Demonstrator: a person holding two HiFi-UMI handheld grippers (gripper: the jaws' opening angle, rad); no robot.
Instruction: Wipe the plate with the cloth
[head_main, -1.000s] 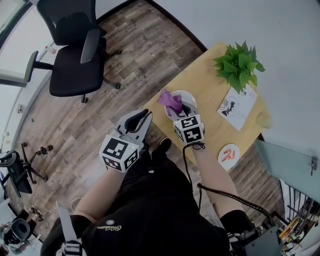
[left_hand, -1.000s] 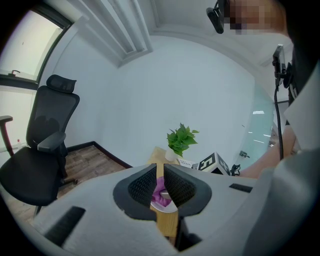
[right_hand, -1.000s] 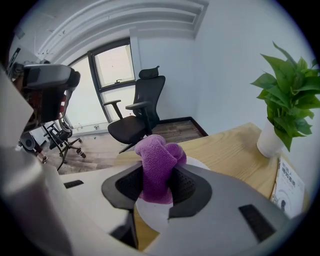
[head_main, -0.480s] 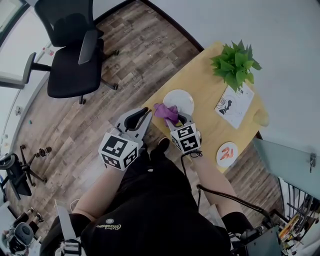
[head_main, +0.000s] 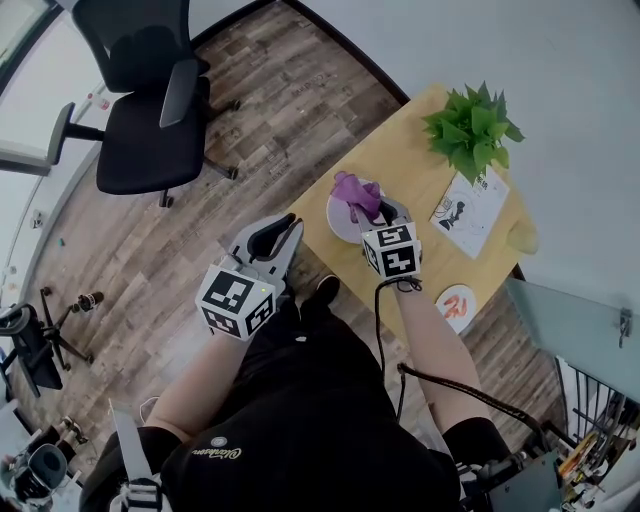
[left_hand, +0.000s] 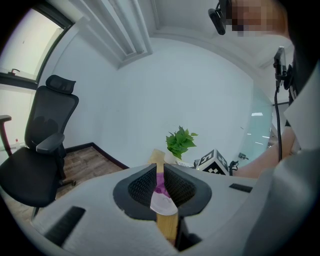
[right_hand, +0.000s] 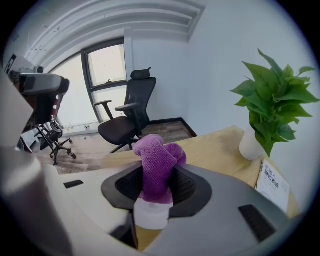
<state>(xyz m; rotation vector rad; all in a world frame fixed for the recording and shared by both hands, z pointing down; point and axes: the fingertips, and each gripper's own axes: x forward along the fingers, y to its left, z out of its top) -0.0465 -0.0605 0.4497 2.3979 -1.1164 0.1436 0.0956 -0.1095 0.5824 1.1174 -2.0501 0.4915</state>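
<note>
Your right gripper (right_hand: 156, 176) has its fingers (right_hand: 186, 186) clamped on the purple cloth (right_hand: 156, 159), which bunches up above them. The white plate (right_hand: 152, 214) sits straight below the fingertips, so the cloth's either on it or just over it, can't tell which. In the head view that's all mid-frame, at the left edge of the bench (head_main: 415, 172). I'd say the wipe is a short sweep across the plate, and the right hand's the one for it. Your left gripper (head_main: 268, 238) hangs lower left, off the bench, fingers pinched to a slit, holding nothing.
</note>
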